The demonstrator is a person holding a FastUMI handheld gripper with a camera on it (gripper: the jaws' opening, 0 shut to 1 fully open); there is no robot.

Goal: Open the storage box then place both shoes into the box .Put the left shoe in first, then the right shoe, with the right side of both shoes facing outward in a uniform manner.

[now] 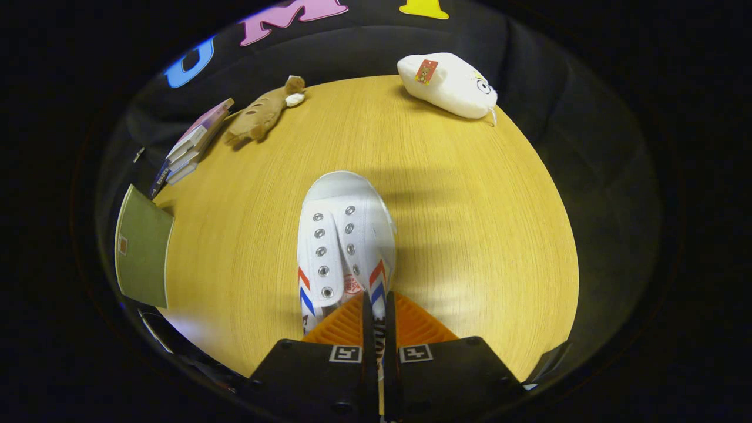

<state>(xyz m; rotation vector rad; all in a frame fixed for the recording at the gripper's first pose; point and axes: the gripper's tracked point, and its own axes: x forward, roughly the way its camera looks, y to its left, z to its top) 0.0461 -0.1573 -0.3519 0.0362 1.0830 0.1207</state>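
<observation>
I have the gripper [376, 311] nearly pressed together, its two fingers pinching the heel end of a white shoe [343, 247]. A thin strip of the shoe's collar runs in the narrow gap between the fingers, and both press on it from either side.

The shoe points straight away from the fingers, toe toward the far edge of the wooden table [470, 235]. It has metal eyelets in two rows, no laces threaded, and red and blue slanted stripes on both sides near the heel. A small round red mark shows on the tongue, too small to make out. I cannot tell whether the sole rests on the table or hangs just above it; a shadow falls on the wood to the right of the toe.

The shoe sits roughly at the table's middle, closer to the near edge.

At the far edge, toward the right corner, a white plush toy [449, 85] lies with a small tag on it. At the far left corner lies a brown plush toy [261, 114]. Just beside it, along the left edge, a stack of books [191, 147] overhangs the rim. Nearer along the left edge lies a green book [141, 247], flat.
</observation>
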